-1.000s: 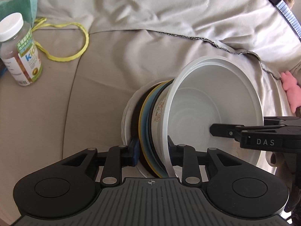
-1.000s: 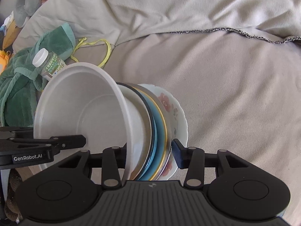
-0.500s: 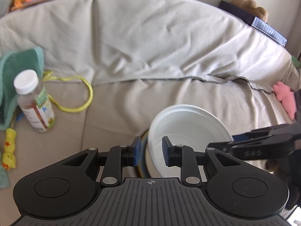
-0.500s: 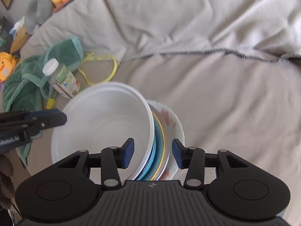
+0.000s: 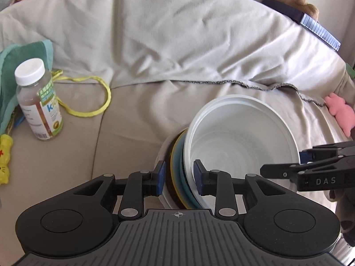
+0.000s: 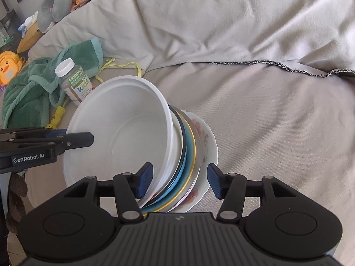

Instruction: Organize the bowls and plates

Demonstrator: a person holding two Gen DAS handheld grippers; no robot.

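A white bowl (image 5: 239,146) (image 6: 124,128) lies on top of a stack of plates (image 5: 177,155) that rests, tilted, on the sofa seat. The stack holds dark, blue and yellow-rimmed plates (image 6: 188,155) and a floral plate (image 6: 209,139) at the bottom. My left gripper (image 5: 179,177) straddles the stack's left edge with one pad inside the bowl. Its jaws are opening and the pads do not press. My right gripper (image 6: 178,178) straddles the opposite edge. Its jaws are opening too, and there is a gap beside the floral plate.
A vitamin bottle (image 5: 38,102) with a white cap stands to the left of the stack, next to a green towel (image 6: 33,88) and a yellow cord (image 5: 97,108). A pink toy (image 5: 339,113) lies at the right. The grey-covered sofa seat (image 6: 277,133) stretches to the right.
A second ago both grippers held the stack nearly on edge. It now lies flatter on the seat. The right jaws have widened. The left jaws narrowed, then widened again. Both views have tilted up.
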